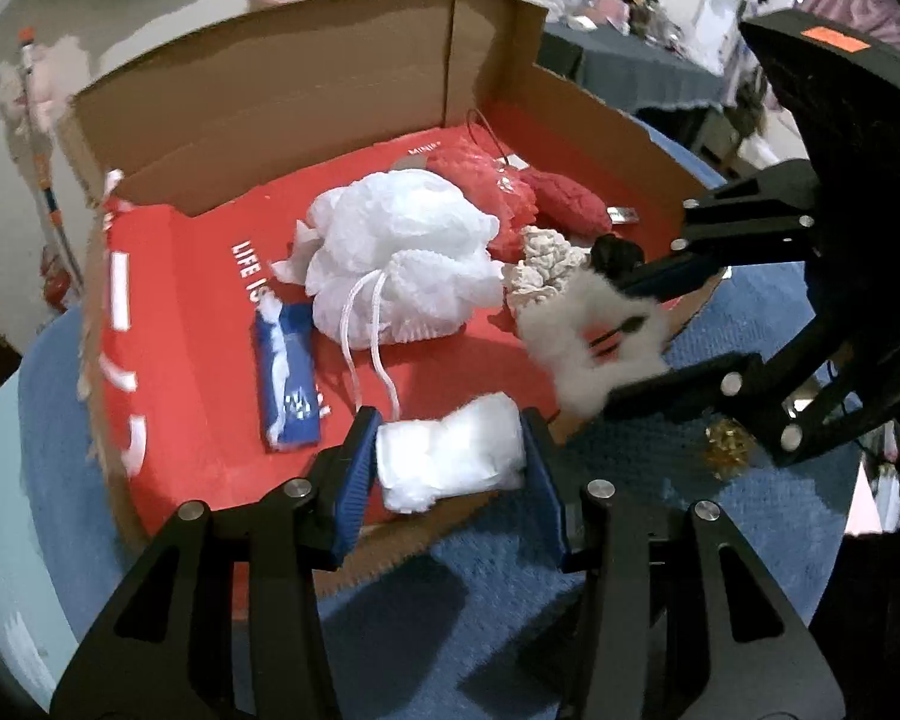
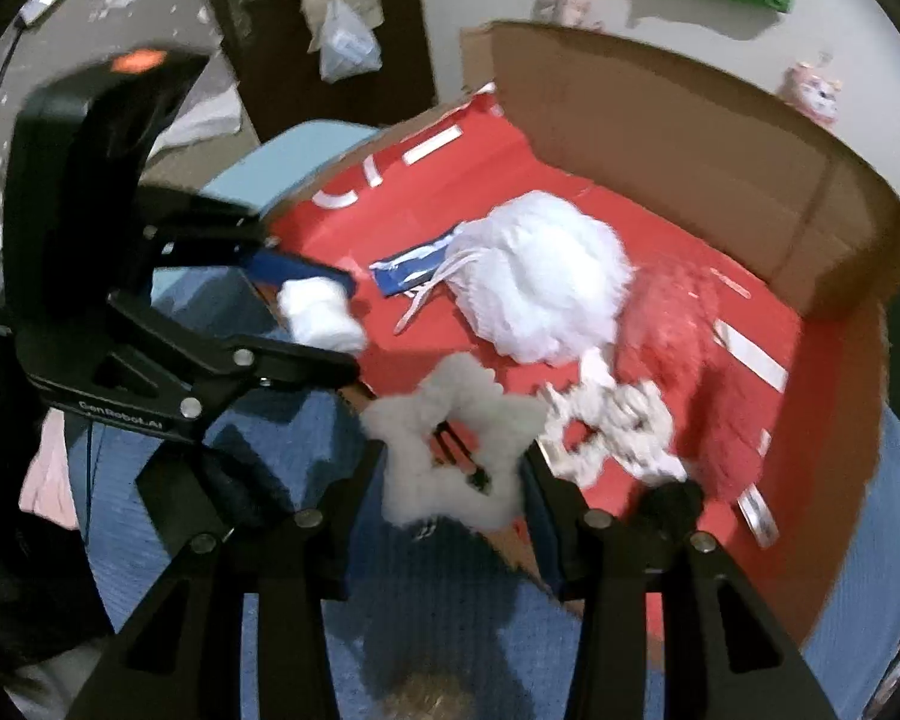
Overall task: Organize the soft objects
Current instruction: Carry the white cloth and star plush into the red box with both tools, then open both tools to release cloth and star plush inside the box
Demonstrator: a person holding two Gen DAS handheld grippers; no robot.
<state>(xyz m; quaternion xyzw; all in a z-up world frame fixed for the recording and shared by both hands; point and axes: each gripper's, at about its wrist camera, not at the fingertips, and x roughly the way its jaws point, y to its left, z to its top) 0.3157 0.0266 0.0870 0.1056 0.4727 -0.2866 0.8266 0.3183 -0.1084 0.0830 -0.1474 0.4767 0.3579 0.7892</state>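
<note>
My left gripper [image 1: 450, 438] is shut on a white cotton wad [image 1: 450, 462] over the near edge of the open cardboard box [image 1: 330, 108]. My right gripper [image 1: 618, 342] is shut on a fluffy white star-shaped ring [image 1: 594, 360] with a black pompom, at the box's right edge. In the right wrist view the right gripper [image 2: 455, 456] pinches the star ring [image 2: 414, 414], and the left gripper [image 2: 348, 324] holds the wad [image 2: 321, 312] on the left. On the box's red floor lie a white mesh puff [image 1: 402, 258], a red mesh puff [image 1: 486, 180] and a cream scrunchie [image 1: 540, 267].
A blue tissue packet [image 1: 288, 378] and a red knitted piece [image 1: 564, 204] also lie in the box. The box stands on a blue knitted mat [image 1: 690, 510] with a small gold ornament [image 1: 729, 450]. Plush toys and clutter sit on the floor beyond.
</note>
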